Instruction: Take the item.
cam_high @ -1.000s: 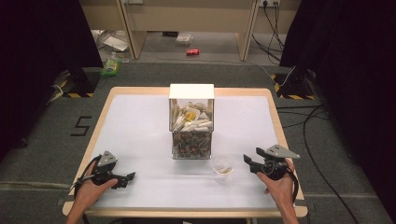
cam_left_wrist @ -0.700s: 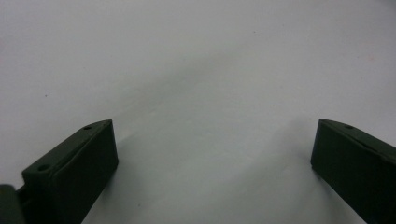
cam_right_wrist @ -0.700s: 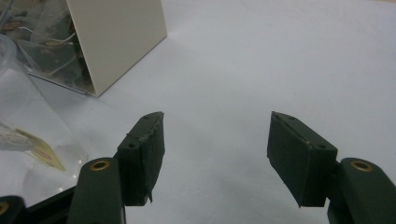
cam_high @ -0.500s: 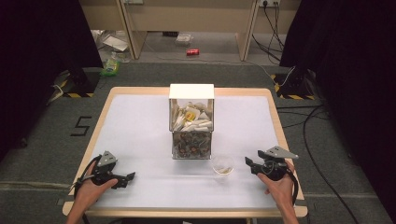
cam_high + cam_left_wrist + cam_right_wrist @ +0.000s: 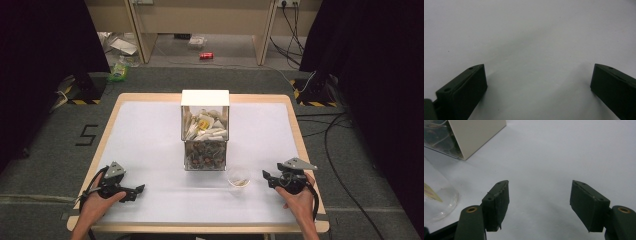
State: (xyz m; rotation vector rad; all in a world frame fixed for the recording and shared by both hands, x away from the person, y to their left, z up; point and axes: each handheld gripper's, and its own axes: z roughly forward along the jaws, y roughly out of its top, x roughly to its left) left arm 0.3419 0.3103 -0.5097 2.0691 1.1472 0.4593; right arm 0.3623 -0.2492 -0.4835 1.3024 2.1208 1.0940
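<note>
A clear box (image 5: 205, 131) with a white lid stands at the middle of the white tabletop (image 5: 150, 130), paper packets packed in its upper half and darker pieces below. A small clear cup (image 5: 238, 178) with a slip of something pale inside sits just beside the box's near right corner. The right gripper (image 5: 266, 176) rests near the cup on the side away from the box, its jaws spread and just opened wider, nothing between them. The left gripper (image 5: 140, 189) lies well apart from the box at the near left, jaws spread over bare tabletop.
</note>
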